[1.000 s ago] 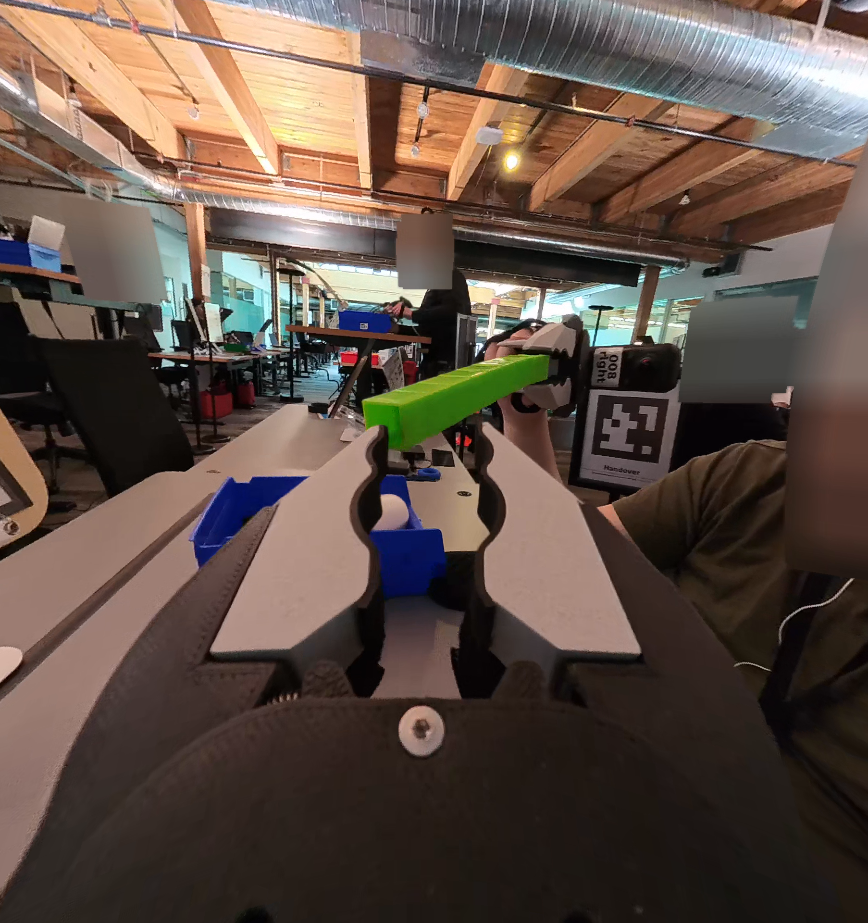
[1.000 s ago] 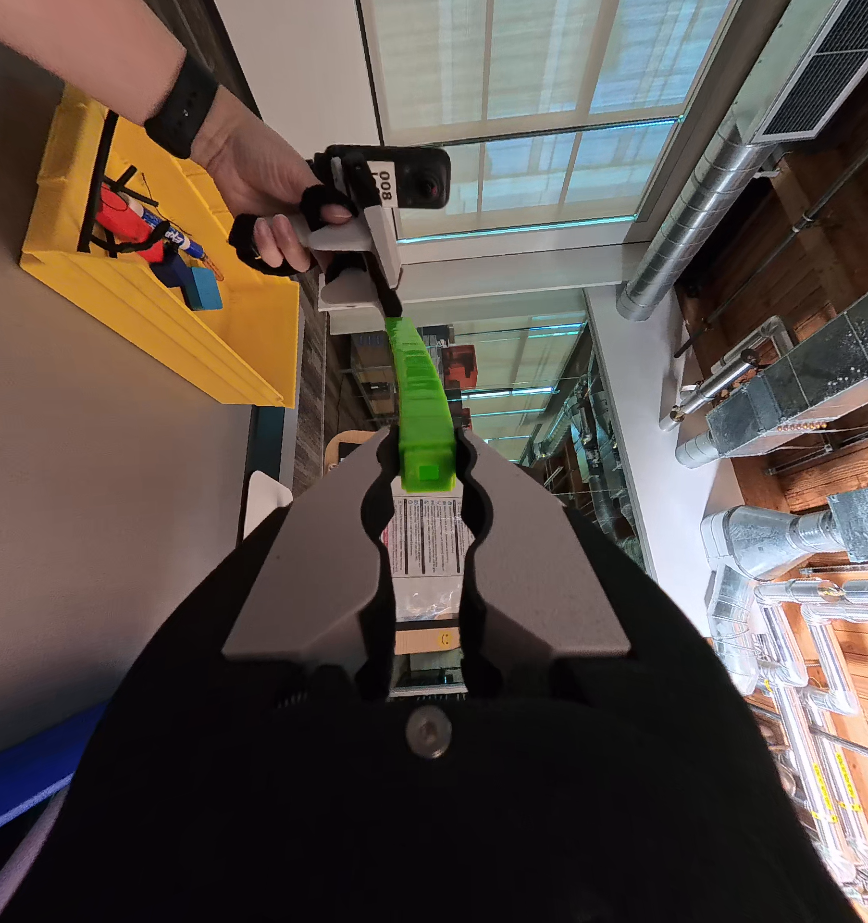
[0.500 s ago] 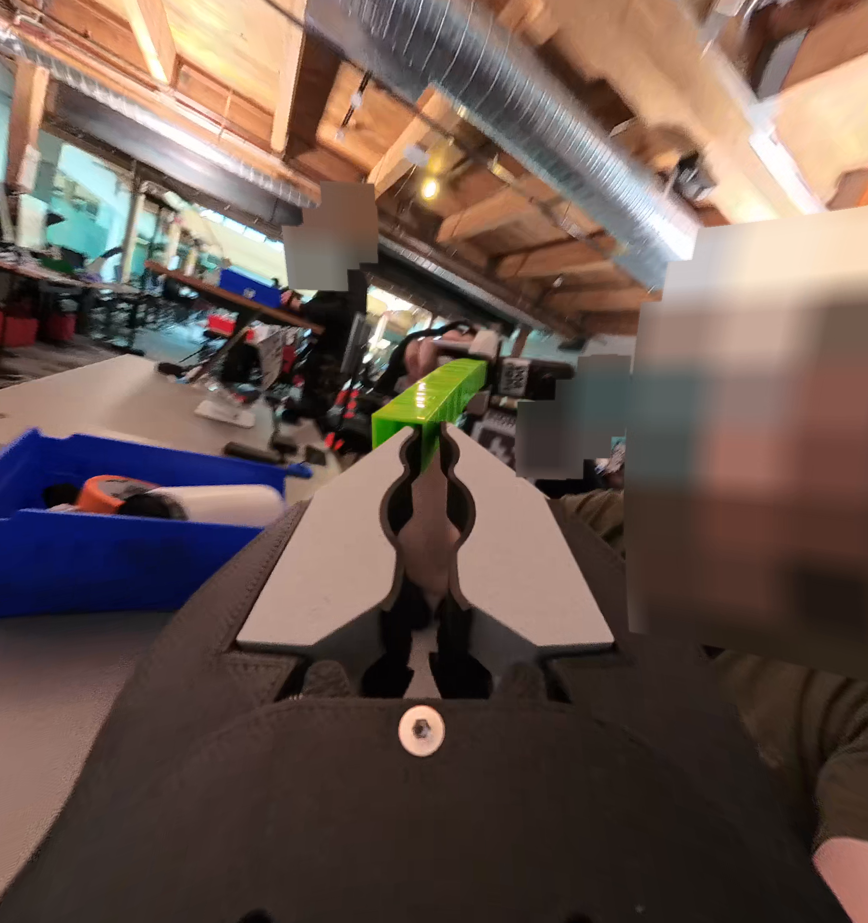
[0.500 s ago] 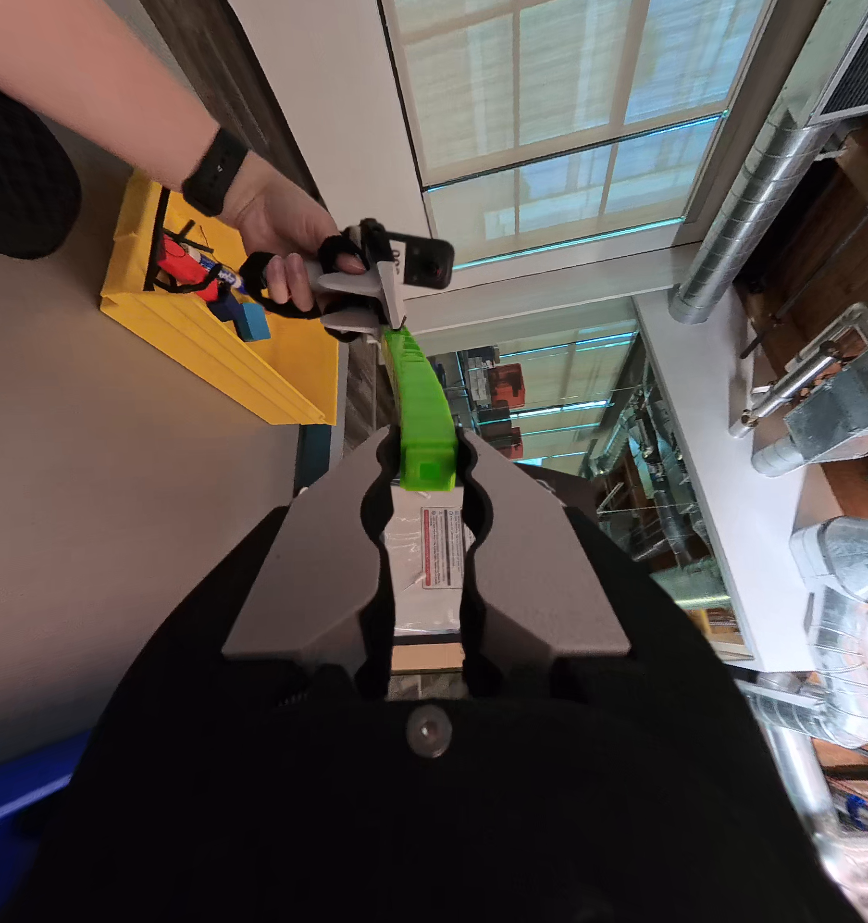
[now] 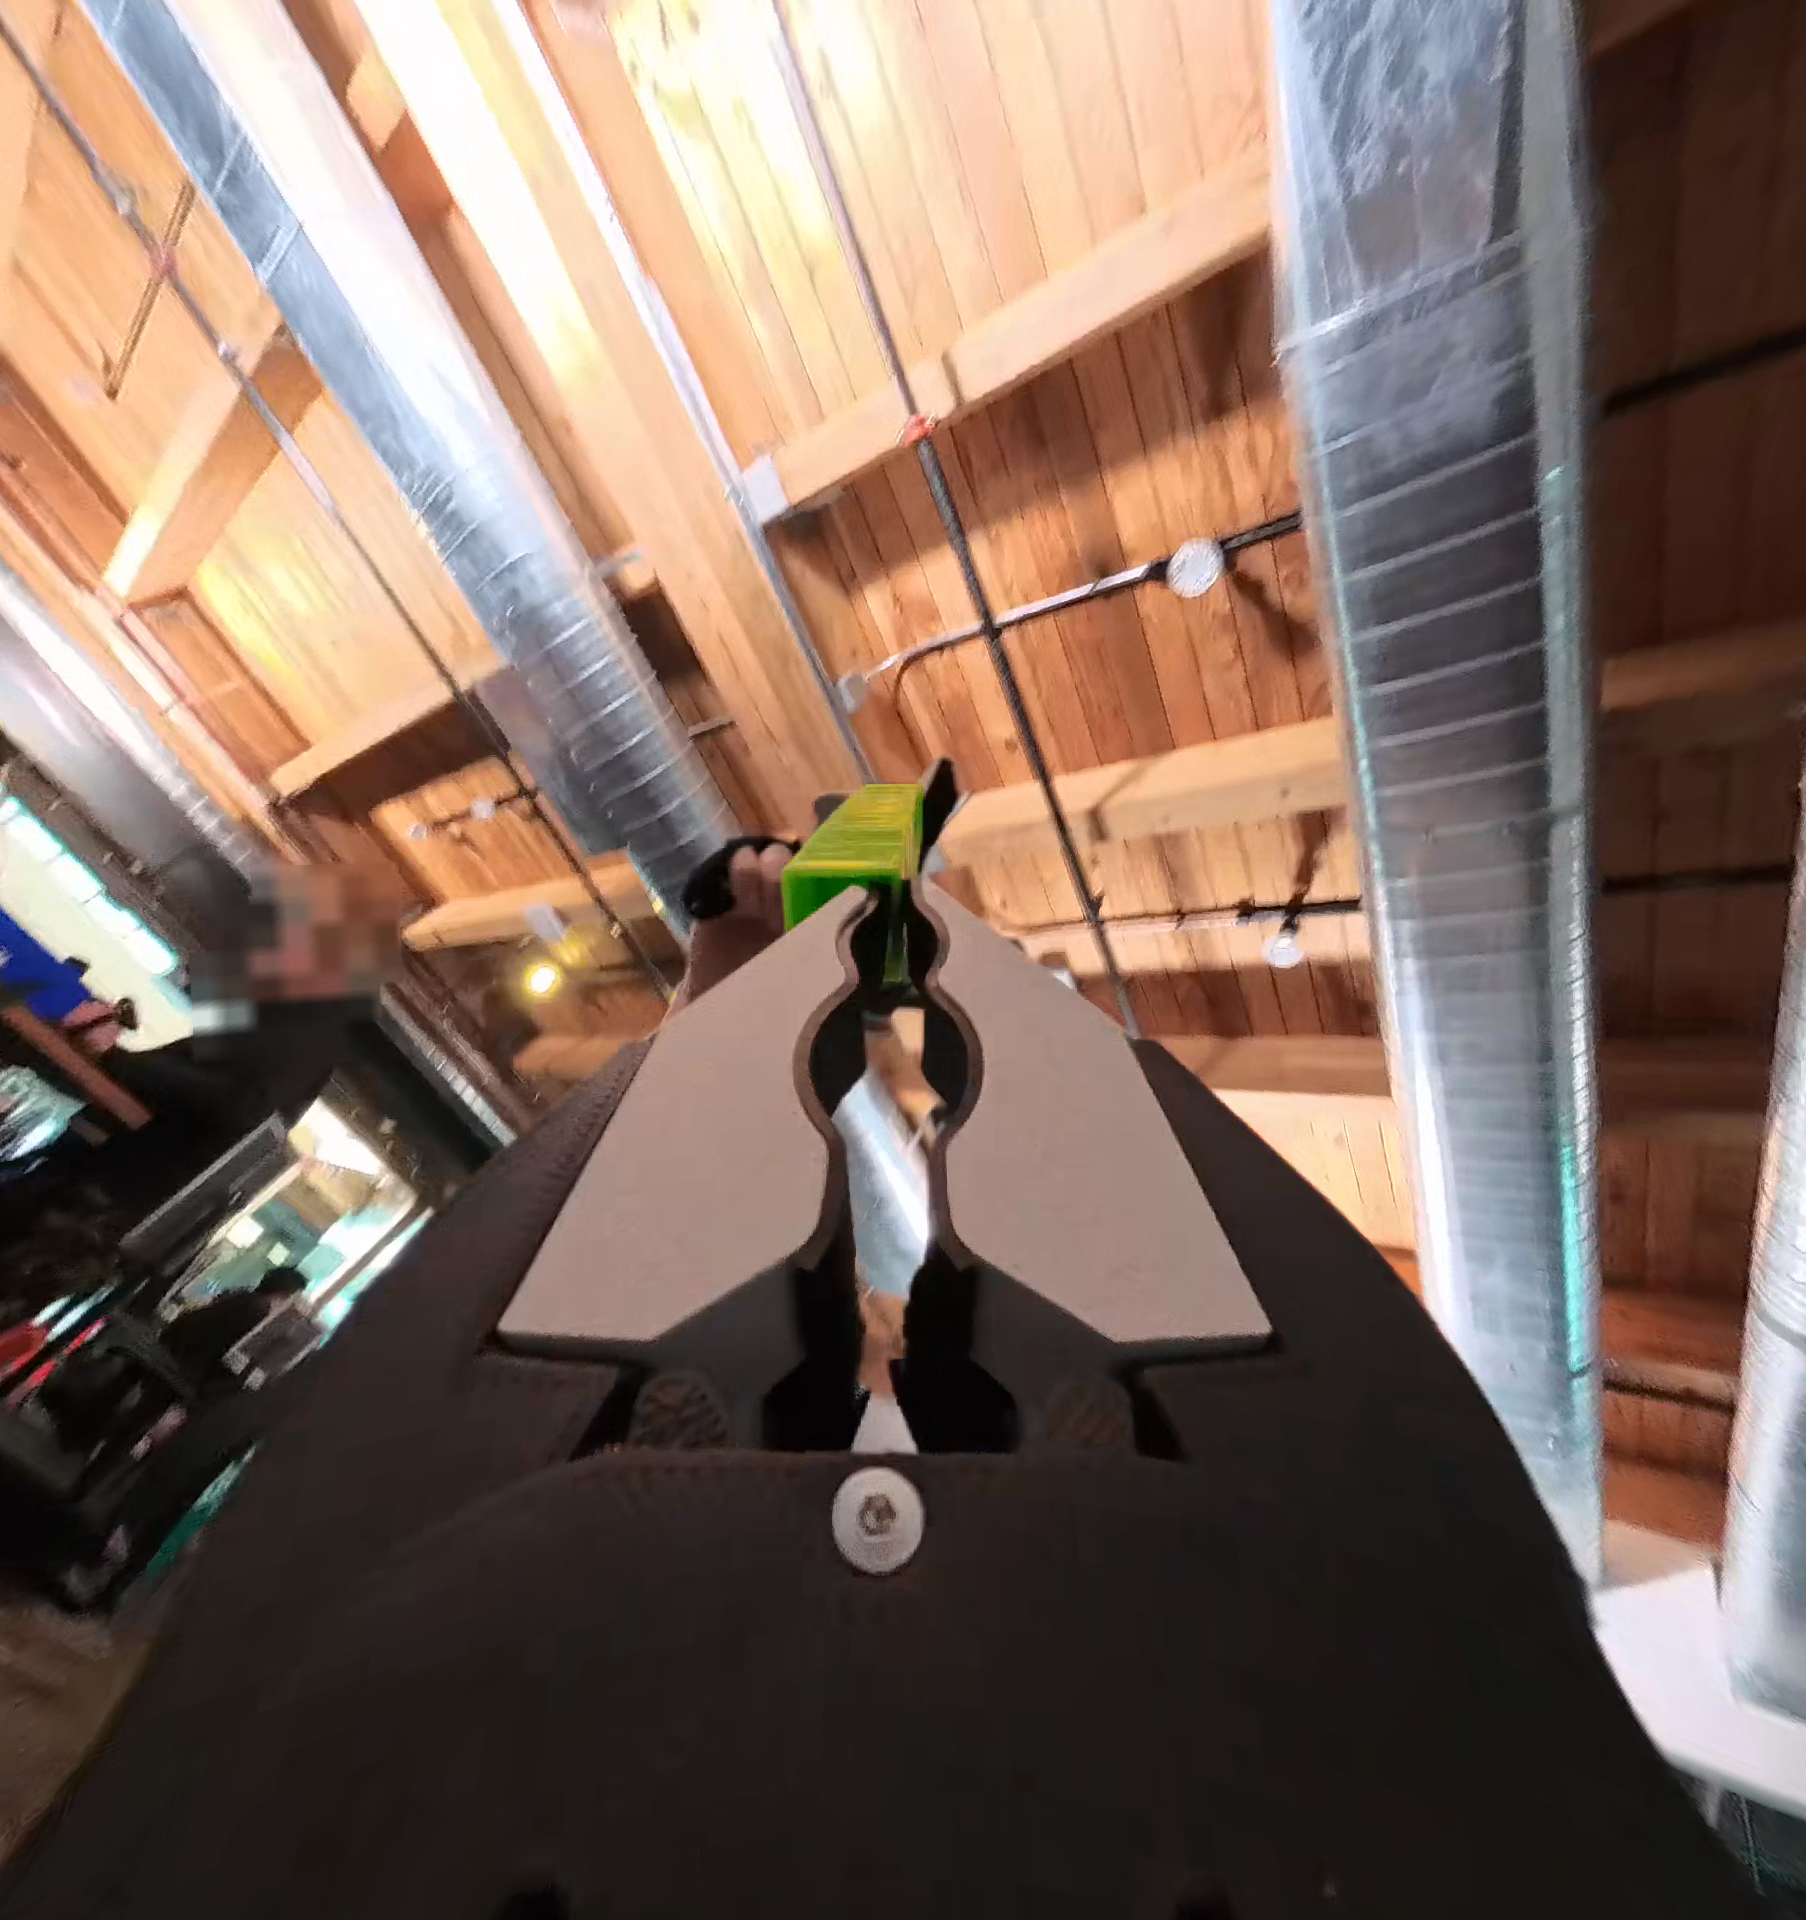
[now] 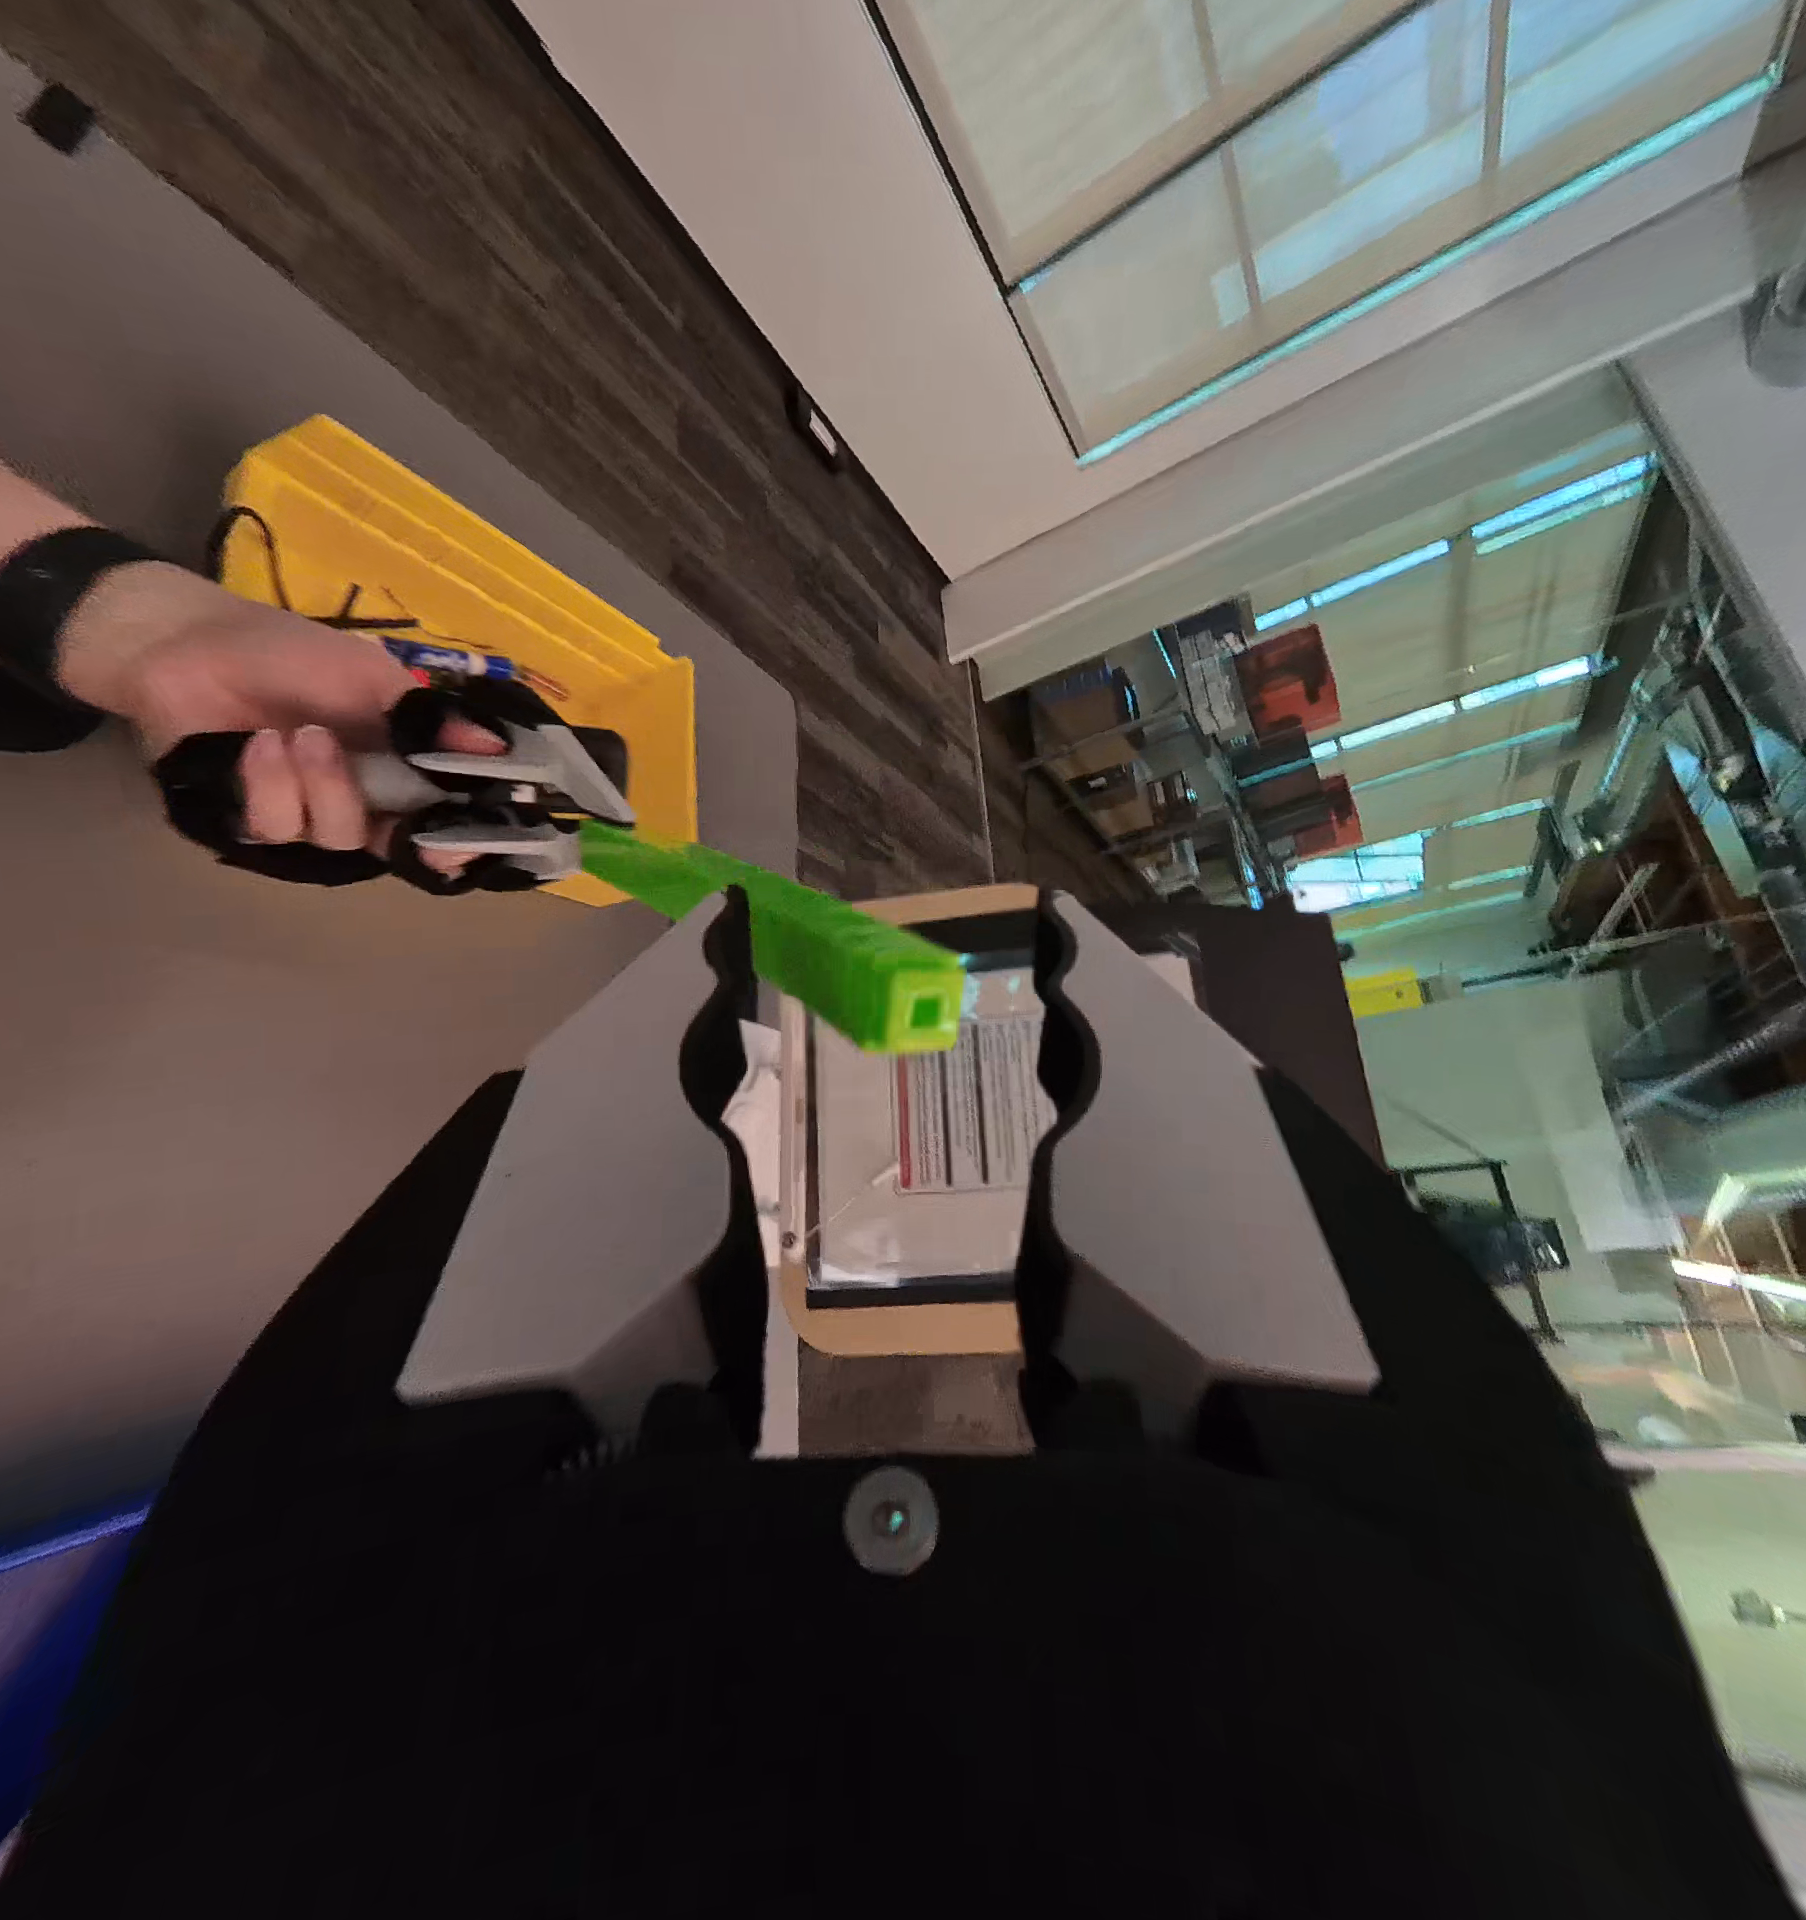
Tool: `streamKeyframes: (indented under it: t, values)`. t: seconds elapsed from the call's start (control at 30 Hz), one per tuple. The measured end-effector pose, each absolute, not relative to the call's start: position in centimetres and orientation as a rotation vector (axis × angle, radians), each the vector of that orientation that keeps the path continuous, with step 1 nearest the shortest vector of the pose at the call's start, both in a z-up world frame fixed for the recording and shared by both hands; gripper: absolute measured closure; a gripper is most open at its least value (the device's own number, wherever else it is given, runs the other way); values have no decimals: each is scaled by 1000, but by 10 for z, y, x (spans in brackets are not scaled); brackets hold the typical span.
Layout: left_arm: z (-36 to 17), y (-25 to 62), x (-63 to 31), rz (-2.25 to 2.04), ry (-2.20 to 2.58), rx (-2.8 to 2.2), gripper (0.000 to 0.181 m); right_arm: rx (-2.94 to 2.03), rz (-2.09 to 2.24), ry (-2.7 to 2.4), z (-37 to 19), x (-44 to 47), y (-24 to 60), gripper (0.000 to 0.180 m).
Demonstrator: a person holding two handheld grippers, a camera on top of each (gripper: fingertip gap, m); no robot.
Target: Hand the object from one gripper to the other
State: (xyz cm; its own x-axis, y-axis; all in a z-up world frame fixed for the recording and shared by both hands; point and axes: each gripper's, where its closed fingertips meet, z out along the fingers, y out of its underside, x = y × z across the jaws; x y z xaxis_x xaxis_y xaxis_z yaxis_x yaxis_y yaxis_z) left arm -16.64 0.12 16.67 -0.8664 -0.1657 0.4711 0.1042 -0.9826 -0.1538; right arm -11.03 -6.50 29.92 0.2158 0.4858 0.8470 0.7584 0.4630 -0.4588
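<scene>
A long bright green bar (image 6: 774, 920) is held at its far end by my left gripper (image 6: 566, 836), which a gloved hand (image 6: 255, 769) carries over the table. In the left wrist view my left gripper (image 5: 894, 909) is shut on the near end of the green bar (image 5: 857, 847) and points up at the ceiling. My right gripper (image 6: 888, 925) is open, its fingers wide apart. The bar's free end passes loosely between them, close to the left finger (image 6: 618, 1091). The right gripper is mostly hidden behind the bar in the left wrist view.
A yellow bin (image 6: 483, 592) with markers and cords sits on the grey table (image 6: 151, 1091) behind the left hand. A blue bin corner (image 6: 5, 1621) shows at lower left. Metal ducts (image 5: 1439, 623) and wooden beams fill the left wrist view. Tip to tip, the grippers are about 15 cm apart.
My left gripper shut on the bar's end and swung up towards the ceiling. My right gripper, shut on the bar before, has opened and let it go; the bar now lies slantwise between its fingers.
</scene>
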Motion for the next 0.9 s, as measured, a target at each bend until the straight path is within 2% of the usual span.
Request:
streamKeyframes:
  t: [0.17, 0.27, 0.37, 0.5, 0.67, 0.9]
  values:
    - [181, 17, -198, -2892, 25, -592, 181, -1171, -241, -1245, 313, -104, -49, 102]
    - [194, 27, -230, -2842, -30, -461, 181, -1128, -27, -1106, 305, -100, -58, 102]
    - [206, 33, -265, -2799, -72, -292, 181, -1083, 201, -1004, 269, -94, -67, 103]
    - [214, 19, -273, -2795, 3, -267, 180, -967, 509, -900, 232, -110, -70, 114]
    - [219, 6, -259, -2889, -18, -266, 180, -946, 838, -933, 242, -171, -63, 114]
    - [220, -5, -234, -2948, 20, -320, 180, -998, 820, -1021, 249, -222, -21, 109]
